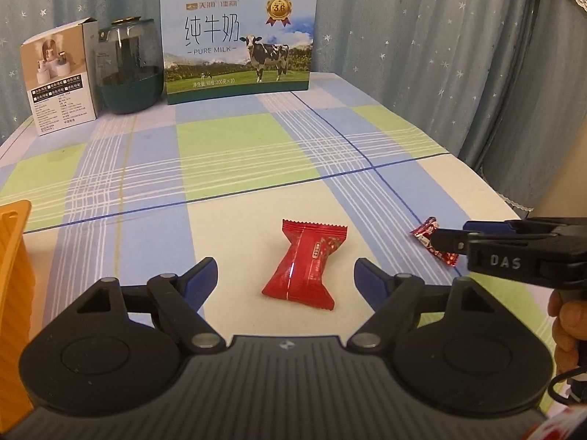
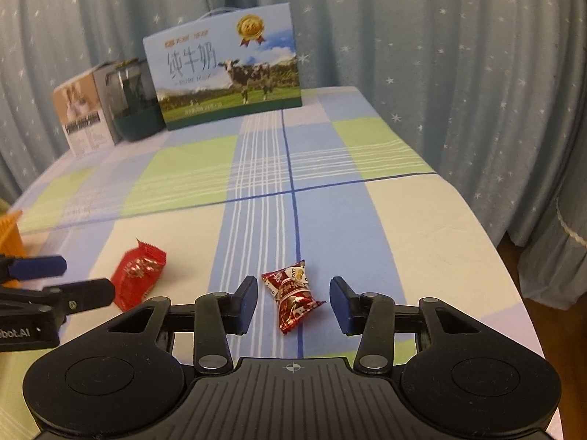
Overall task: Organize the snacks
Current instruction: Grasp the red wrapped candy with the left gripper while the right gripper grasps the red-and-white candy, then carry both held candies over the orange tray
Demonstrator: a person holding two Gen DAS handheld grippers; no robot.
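A blue star-dotted curtain (image 1: 422, 36) hangs behind my table (image 1: 238, 168), which wears a checked cloth of blue, green and cream. At the upper left of the frame stand a milk carton box (image 1: 238, 47), a dark green jar (image 1: 128, 69) and a small cardboard box (image 1: 60, 77). An orange basket (image 1: 14, 256) sits at the left edge. My left gripper (image 1: 286, 278), low in its view, has its jaws released, spread on either side of the large red snack packet (image 1: 302, 262) lying on the cloth, not touching it. My right gripper (image 2: 293, 302) likewise stands open around the small red candy (image 2: 291, 295), pads just beside it but apart. A hand (image 1: 568, 326) shows at the right edge.
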